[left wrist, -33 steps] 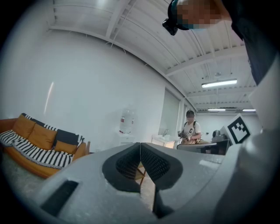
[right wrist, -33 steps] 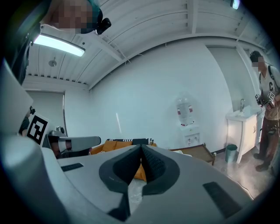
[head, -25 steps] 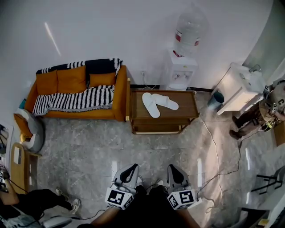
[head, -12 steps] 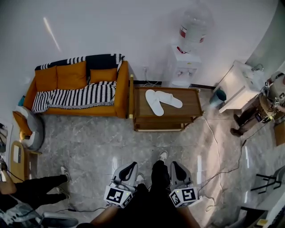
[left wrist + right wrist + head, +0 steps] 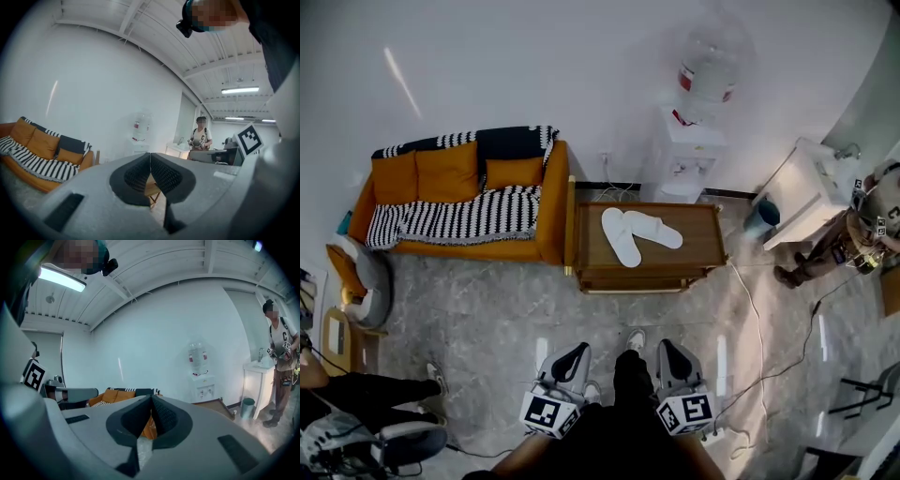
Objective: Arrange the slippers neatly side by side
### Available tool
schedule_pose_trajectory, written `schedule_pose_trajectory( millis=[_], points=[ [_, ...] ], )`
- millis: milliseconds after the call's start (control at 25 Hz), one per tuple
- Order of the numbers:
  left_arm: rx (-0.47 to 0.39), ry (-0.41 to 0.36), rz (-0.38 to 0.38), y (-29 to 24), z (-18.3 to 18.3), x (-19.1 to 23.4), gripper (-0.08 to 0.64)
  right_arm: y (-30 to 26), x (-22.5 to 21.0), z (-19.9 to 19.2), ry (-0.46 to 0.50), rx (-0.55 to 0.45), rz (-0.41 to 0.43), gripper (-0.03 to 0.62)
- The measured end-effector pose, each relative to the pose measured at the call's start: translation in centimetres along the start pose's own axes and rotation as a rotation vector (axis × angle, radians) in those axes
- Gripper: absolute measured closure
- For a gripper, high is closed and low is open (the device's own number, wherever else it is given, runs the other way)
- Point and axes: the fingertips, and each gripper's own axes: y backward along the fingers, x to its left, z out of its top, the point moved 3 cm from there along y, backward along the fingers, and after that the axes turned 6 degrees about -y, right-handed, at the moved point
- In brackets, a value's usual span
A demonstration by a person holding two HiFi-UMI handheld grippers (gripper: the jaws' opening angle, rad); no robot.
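Being held w/ jaws pressed together, empty: L gripper (image 5: 575, 353) & R gripper (image 5: 667, 351), as splayed white slippers (image 5: 622, 239) are lying well off on wooden table (image 5: 697, 246).

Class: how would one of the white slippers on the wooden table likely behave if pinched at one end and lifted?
The slippers look thin and flat, so one would probably droop when lifted by an end. It seems light and might slide on the smooth table if pushed. Lying flat, it should not roll.
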Motion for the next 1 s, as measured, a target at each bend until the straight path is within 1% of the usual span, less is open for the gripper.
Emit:
schedule_pose_trajectory(
  millis=[320, 600, 840, 1000],
  points=[
    [0.005, -0.012, 0.007, -9.8, 2.3, 0.9, 0.543, -6.4, -6.4, 2.7, -0.001, 0.031, 0.028, 0.580],
    [0.019, 0.006, 0.056, -17.3, 4.0, 0.9, 0.543, -11.6, -12.2, 5.0, 0.002, 0.073, 0.091, 0.580],
    [0.025, 0.018, 0.099, -22.3, 4.4, 0.6, 0.543, -15.3, -16.3, 6.7, 0.018, 0.089, 0.149, 0.580],
    [0.033, 0.020, 0.122, -24.2, 4.5, 0.5, 0.543, -17.2, -18.2, 7.0, 0.039, 0.121, 0.170, 0.580]
  ],
)
